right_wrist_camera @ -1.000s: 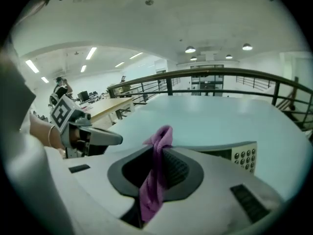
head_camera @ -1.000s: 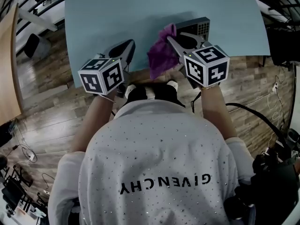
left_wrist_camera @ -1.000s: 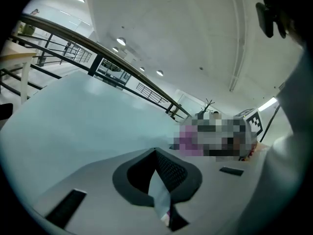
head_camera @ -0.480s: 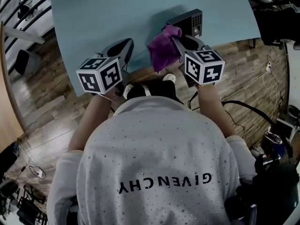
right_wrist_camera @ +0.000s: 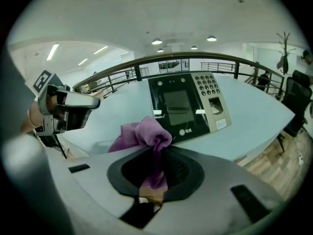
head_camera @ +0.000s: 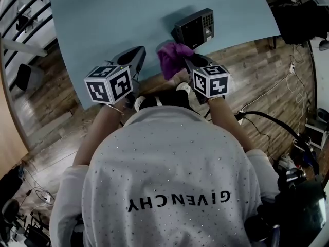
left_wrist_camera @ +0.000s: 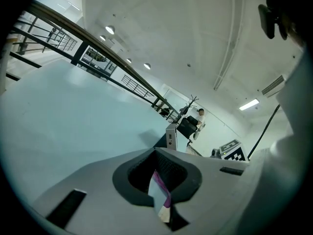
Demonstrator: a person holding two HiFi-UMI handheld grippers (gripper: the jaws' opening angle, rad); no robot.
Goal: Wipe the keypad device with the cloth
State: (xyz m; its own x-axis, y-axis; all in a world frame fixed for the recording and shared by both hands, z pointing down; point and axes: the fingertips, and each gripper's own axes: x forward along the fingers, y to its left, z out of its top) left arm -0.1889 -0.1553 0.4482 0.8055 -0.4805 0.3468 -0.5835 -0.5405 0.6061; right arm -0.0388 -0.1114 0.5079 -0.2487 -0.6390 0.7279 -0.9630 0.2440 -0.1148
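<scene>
The keypad device (head_camera: 195,29) is a dark box with a screen and number keys, standing near the front edge of the pale blue table (head_camera: 113,19). It fills the middle of the right gripper view (right_wrist_camera: 188,104). My right gripper (head_camera: 186,60) is shut on a purple cloth (head_camera: 172,57), which bunches above the jaws (right_wrist_camera: 144,133) just short of the device. The right gripper (right_wrist_camera: 155,156) holds it a little above the table. My left gripper (head_camera: 132,56) hovers over the table's front edge to the left, shut with nothing in it (left_wrist_camera: 157,173). The device's side (left_wrist_camera: 171,136) shows beyond it.
The table's front edge runs just under both grippers, with wooden floor (head_camera: 257,81) beyond it. Cables (head_camera: 267,122) trail on the floor at the right. A wooden desk (head_camera: 7,133) stands at the far left. A seated person (left_wrist_camera: 197,117) is far off behind the table.
My right gripper has drawn the cloth back toward the table's front edge, so the device's face now shows in full. The left gripper has barely moved.
</scene>
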